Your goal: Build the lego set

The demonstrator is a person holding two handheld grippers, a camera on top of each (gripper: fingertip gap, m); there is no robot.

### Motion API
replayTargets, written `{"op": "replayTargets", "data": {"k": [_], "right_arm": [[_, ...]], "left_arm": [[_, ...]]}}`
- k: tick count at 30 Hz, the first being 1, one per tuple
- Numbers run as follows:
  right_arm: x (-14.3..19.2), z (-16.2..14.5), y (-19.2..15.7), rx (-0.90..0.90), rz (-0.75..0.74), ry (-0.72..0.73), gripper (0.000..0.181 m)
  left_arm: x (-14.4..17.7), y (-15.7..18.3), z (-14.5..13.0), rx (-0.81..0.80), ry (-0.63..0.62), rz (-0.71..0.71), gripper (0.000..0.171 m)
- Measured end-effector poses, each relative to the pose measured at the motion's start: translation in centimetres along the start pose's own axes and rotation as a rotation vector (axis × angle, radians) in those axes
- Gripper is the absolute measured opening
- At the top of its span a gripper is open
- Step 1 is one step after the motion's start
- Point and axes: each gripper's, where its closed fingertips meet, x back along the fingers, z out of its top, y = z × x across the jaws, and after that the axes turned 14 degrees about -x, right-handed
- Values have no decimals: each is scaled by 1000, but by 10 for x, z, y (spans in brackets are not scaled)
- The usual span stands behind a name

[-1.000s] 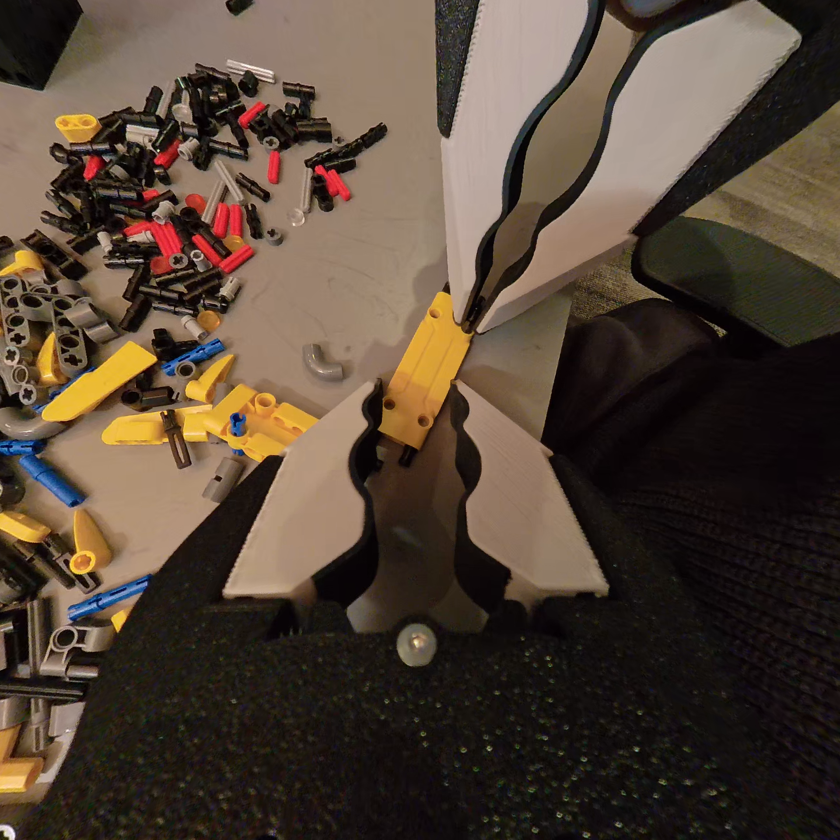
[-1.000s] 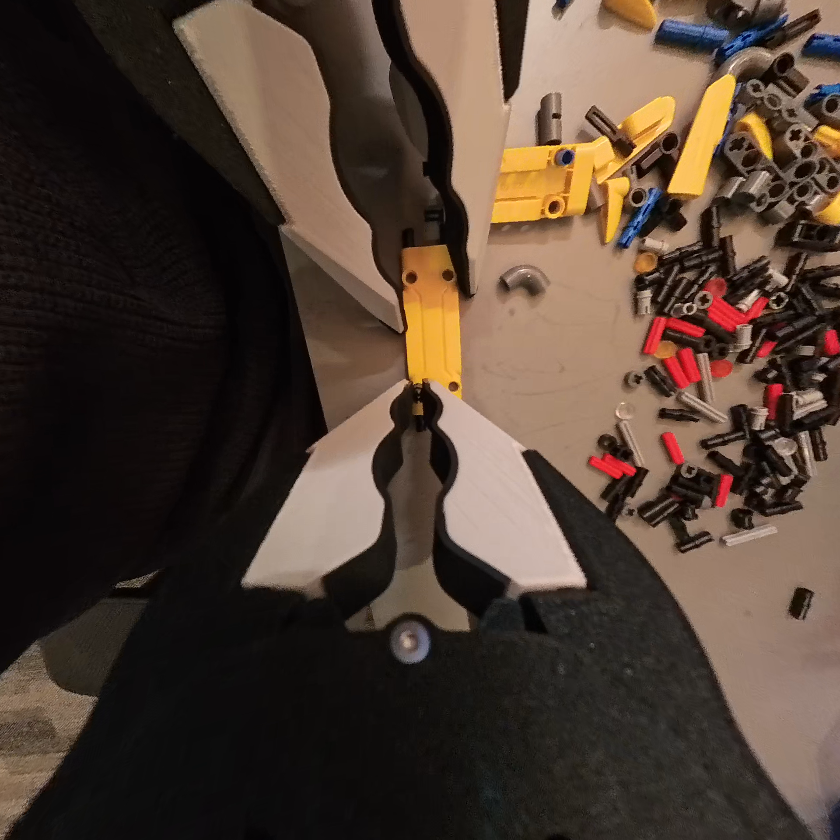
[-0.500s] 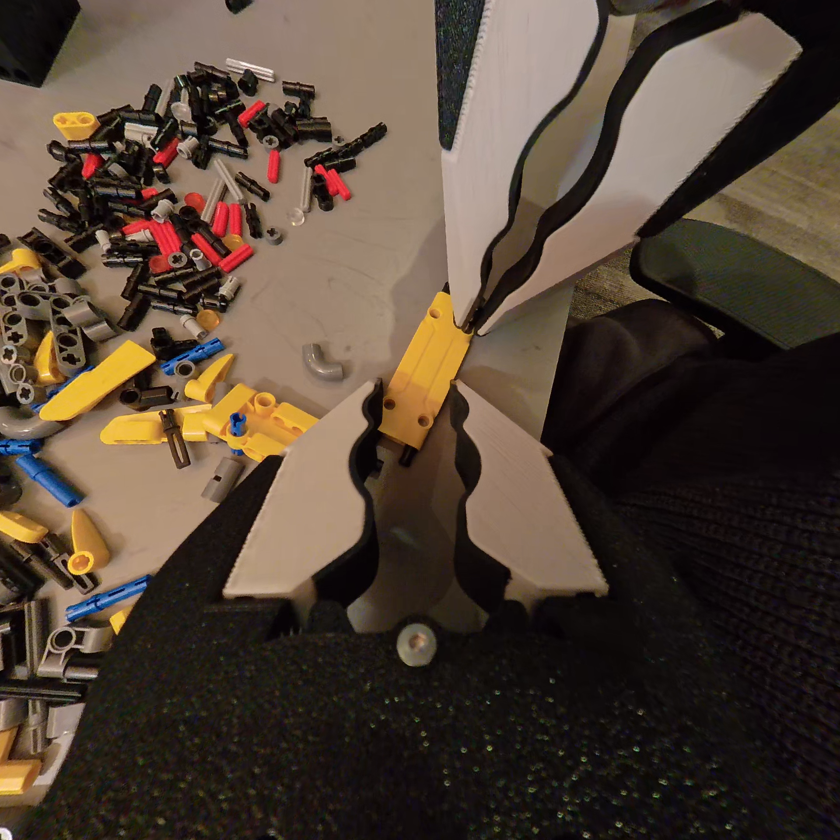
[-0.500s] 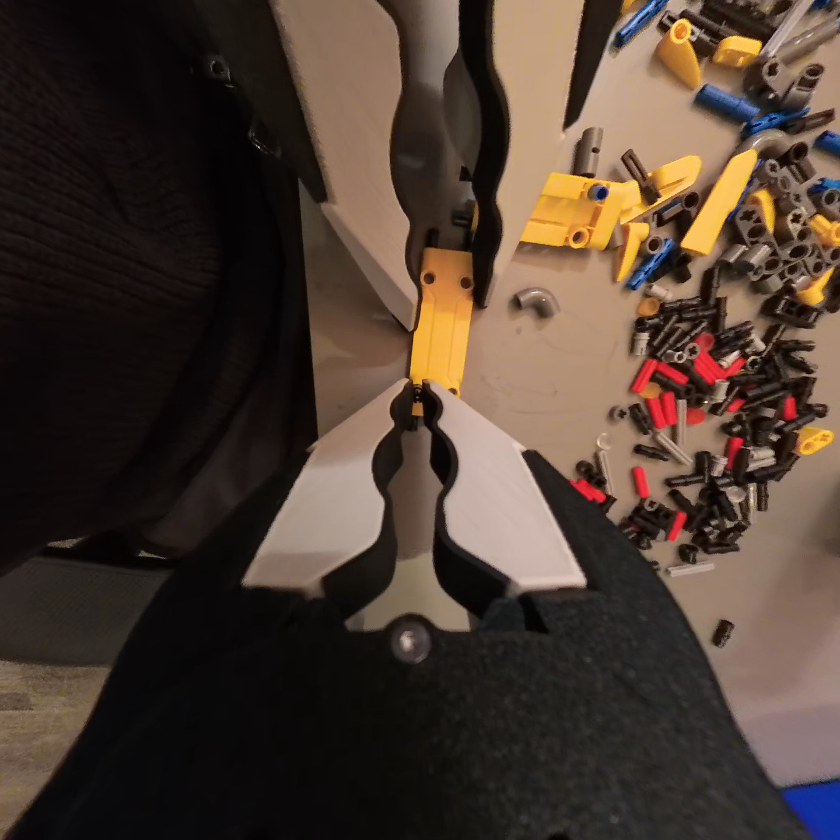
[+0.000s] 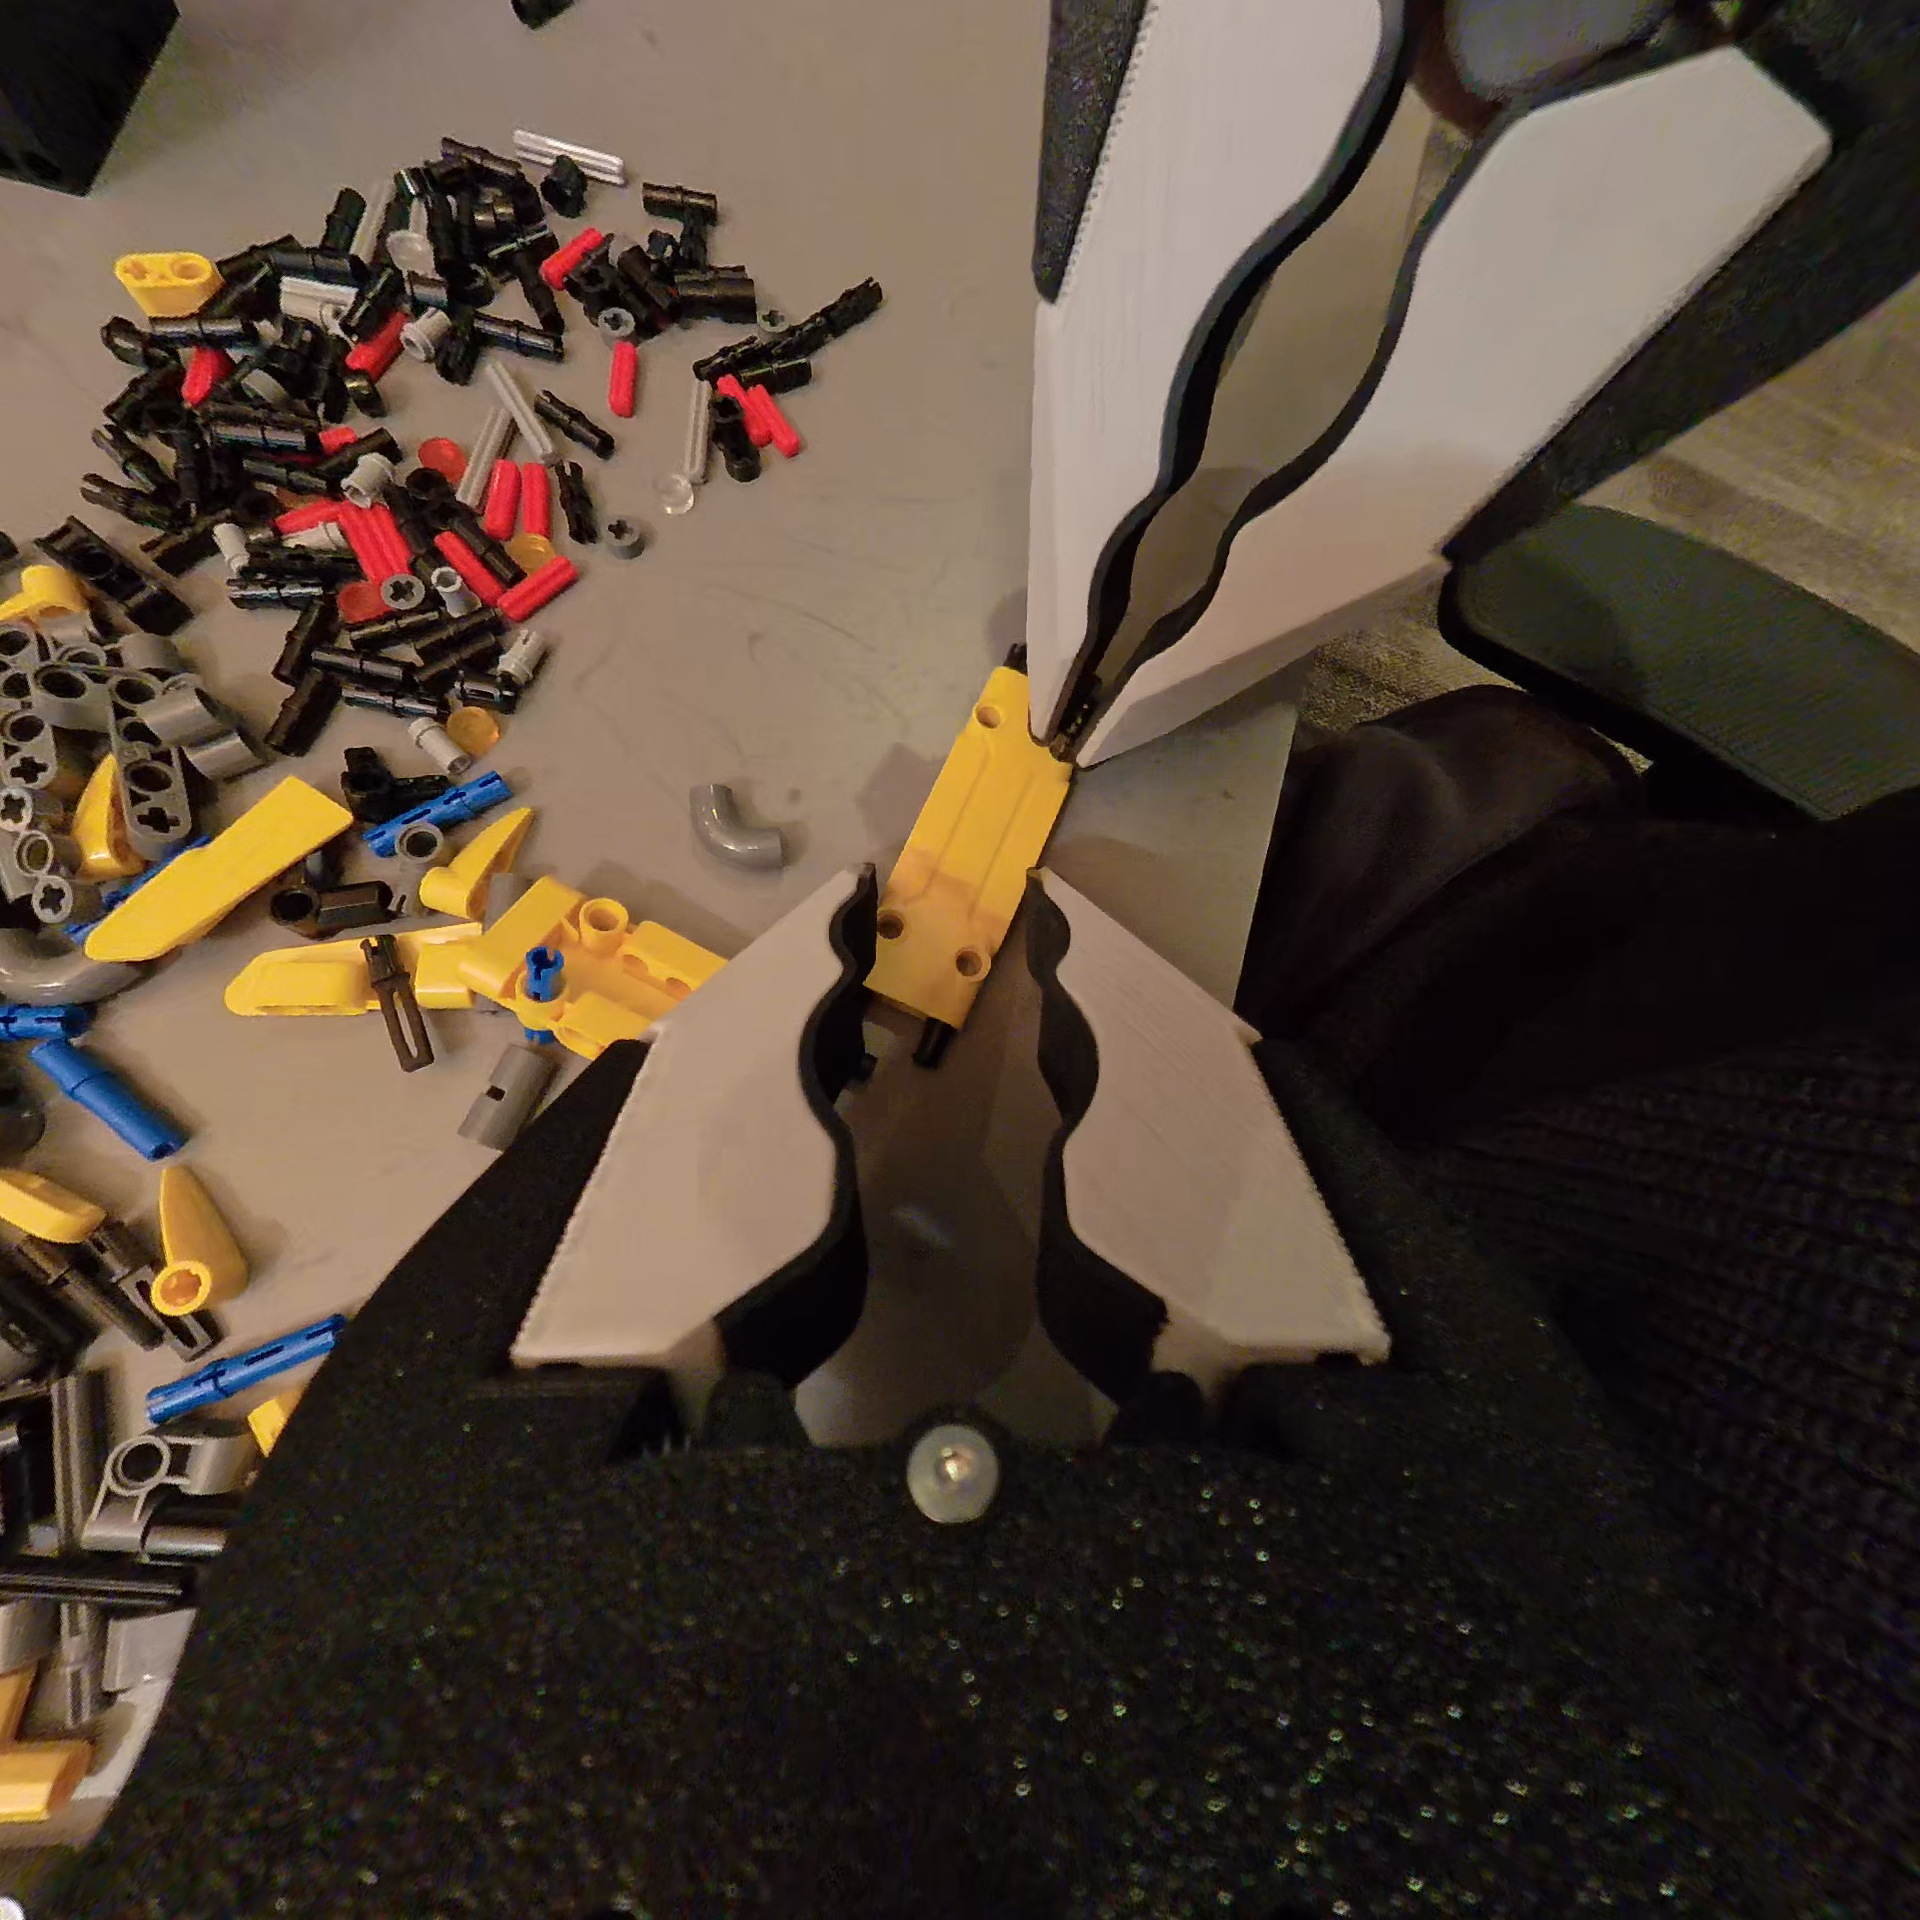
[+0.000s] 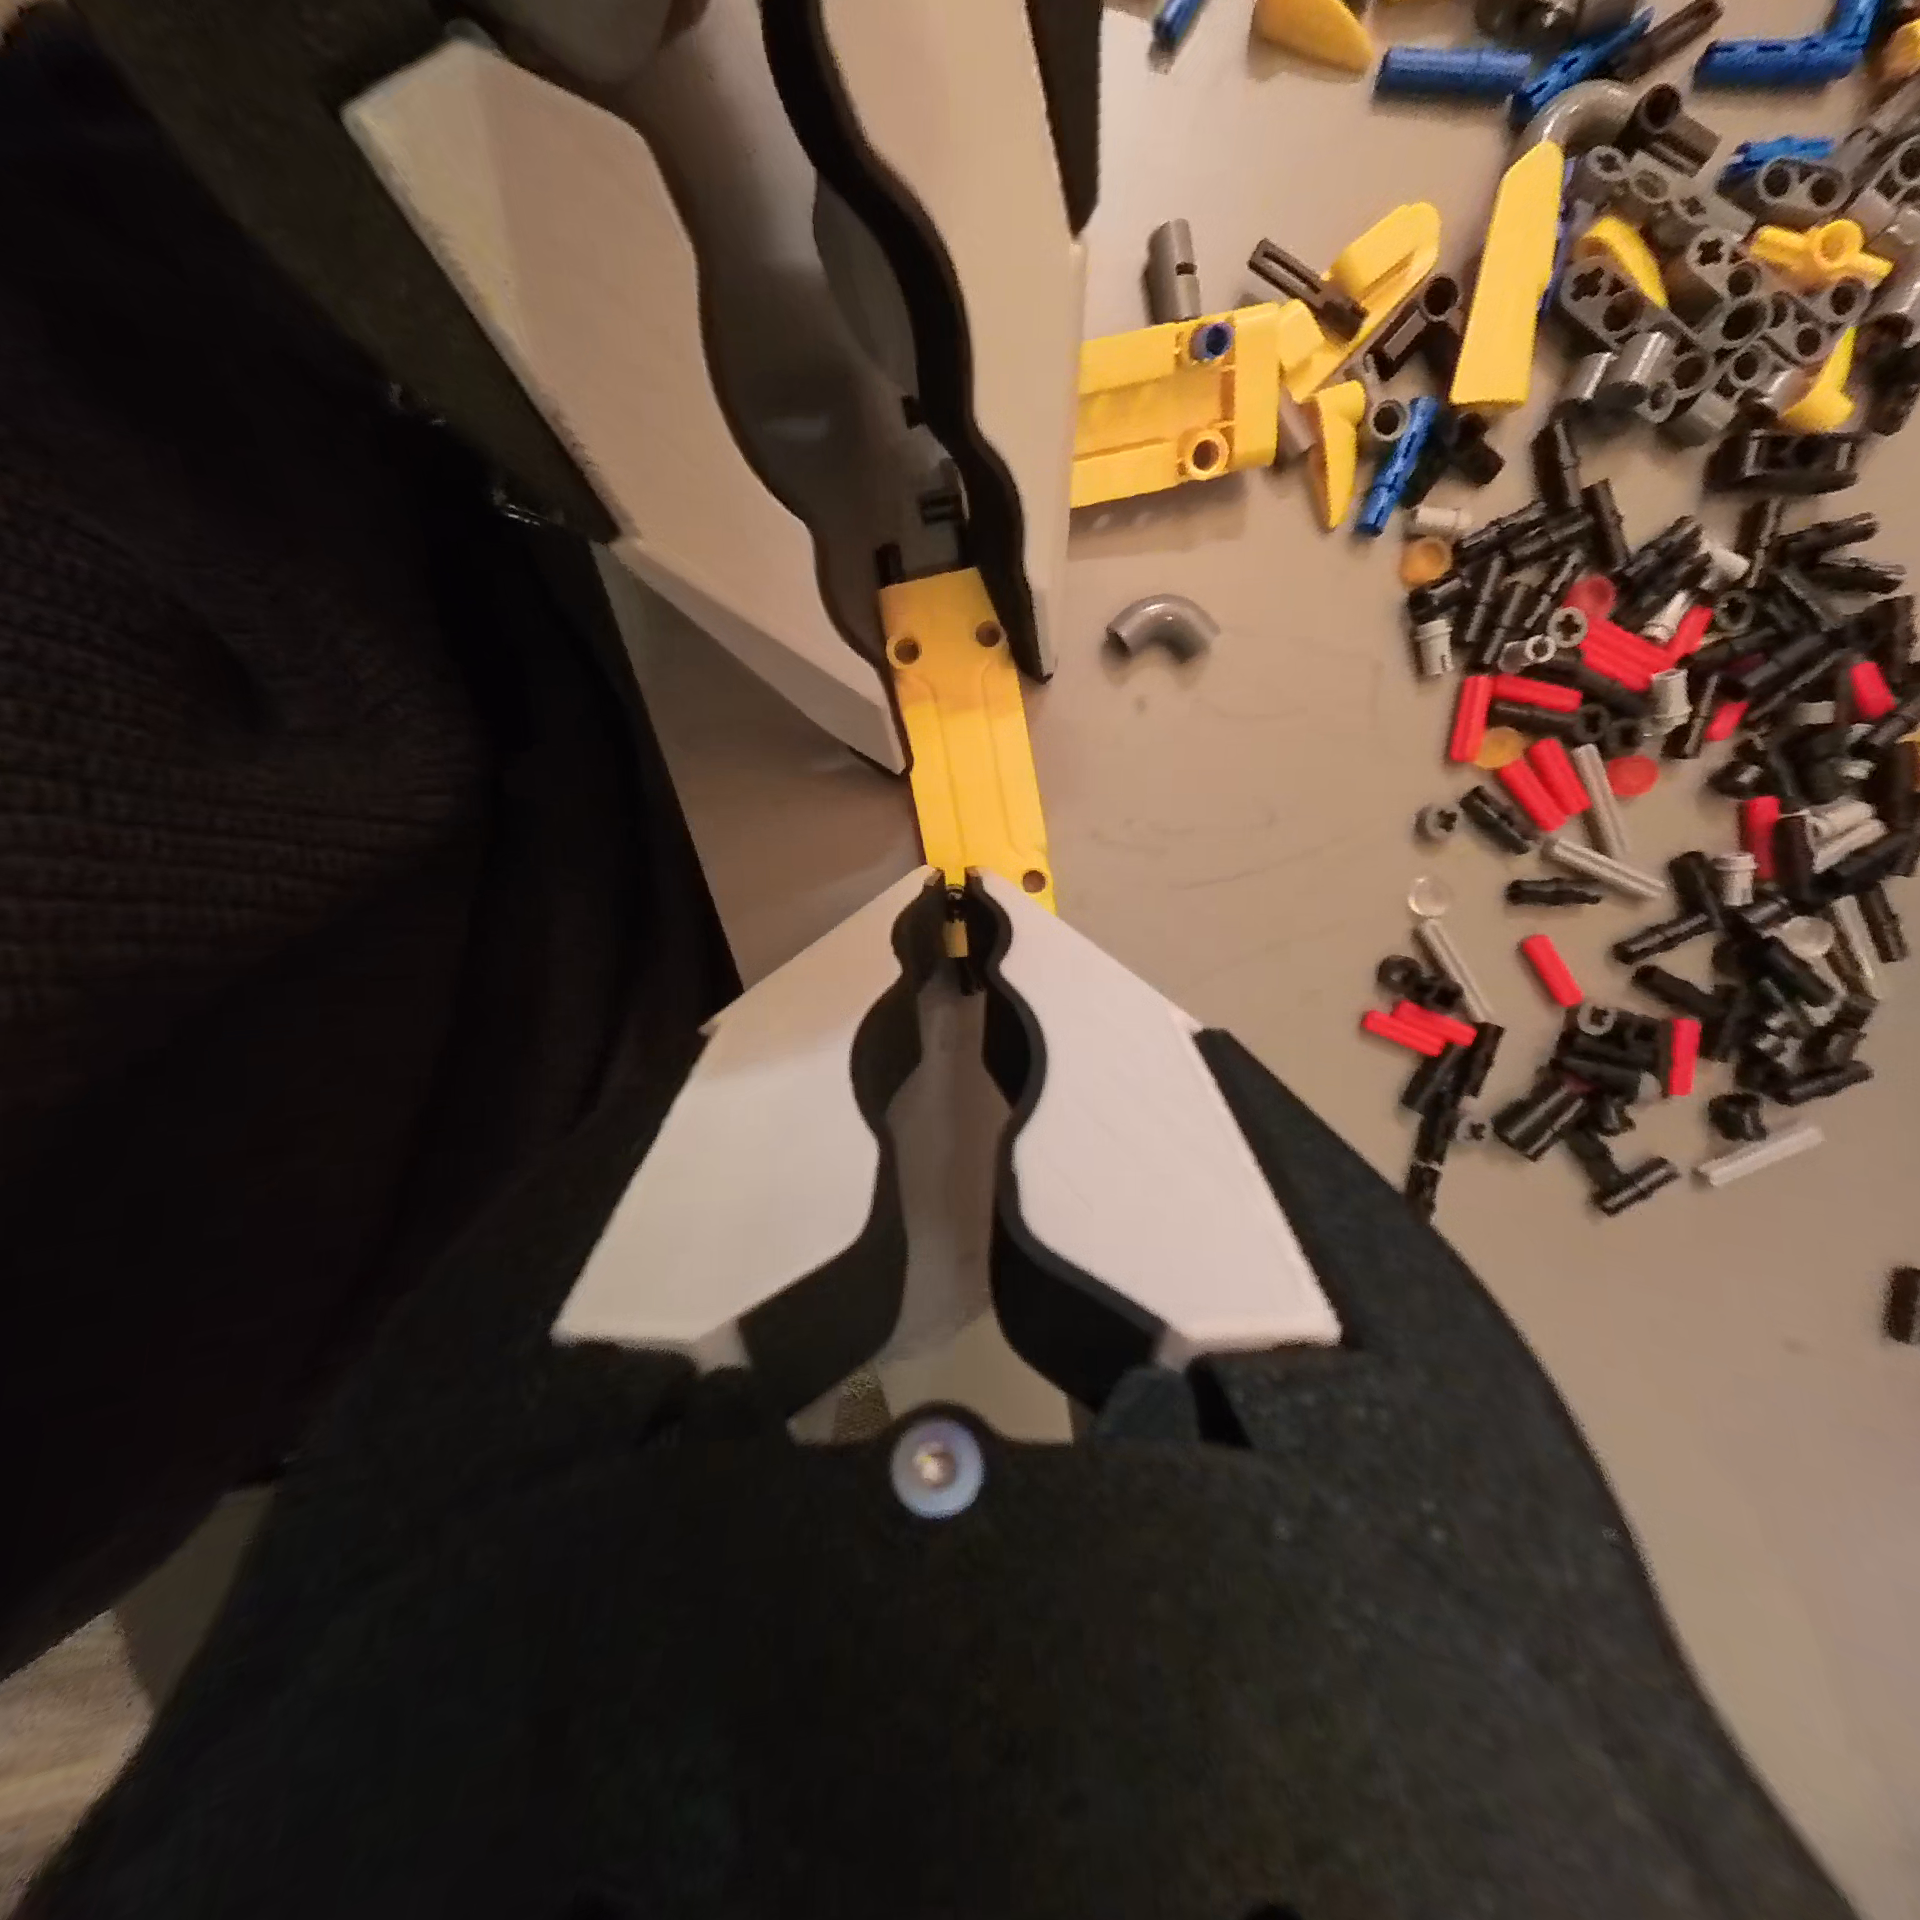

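A long yellow panel (image 5: 977,831) is held above the grey table between both grippers. My left gripper (image 5: 951,914) is shut on its near end, across its width. My right gripper (image 6: 958,896) is shut on a small black pin (image 6: 956,940) at the panel's other end (image 6: 977,769). In the left wrist view the right gripper (image 5: 1065,740) comes in from the top and pinches the far end. In the right wrist view the left gripper (image 6: 966,675) comes in from the top. A second black pin (image 5: 932,1042) sticks out near the left jaws.
Black, red and grey pins lie heaped on the table (image 5: 343,436) (image 6: 1683,831). Yellow panels (image 5: 582,966), blue axles (image 5: 104,1101) and a grey elbow piece (image 5: 732,831) lie nearby. A person's dark sweater (image 5: 1558,1143) and a chair (image 5: 1683,675) sit past the table edge. The grippers are tip to tip, or close to it.
The right wrist view has swung and shifted while the right gripper stays shut on the pin at the panel's end. The left gripper and the panel have hardly moved.
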Motion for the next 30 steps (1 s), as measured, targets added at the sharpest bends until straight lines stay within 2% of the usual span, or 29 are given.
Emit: {"op": "replayTargets", "data": {"k": [7,10,13,16,20,24,28,30], "right_arm": [[-1,-1,0,161,127,-33,4],[-6,-2,-1,296,154,-61,4],[-6,-2,-1,348,154,-87,4],[-6,-1,-1,334,156,-57,4],[-5,-2,1,345,74,13,6],[3,-2,-1,259,59,48,22],[7,-3,3,205,59,54,21],[5,-1,3,217,57,55,13]], "left_arm": [[0,1,0,6,3,-11,27],[0,1,0,4,4,-11,27],[0,1,0,11,5,-14,26],[0,1,1,11,5,-15,26],[0,0,1,10,4,-12,26],[0,0,1,9,4,-11,26],[0,0,1,10,4,-12,26],[0,0,1,10,4,-12,26]]}}
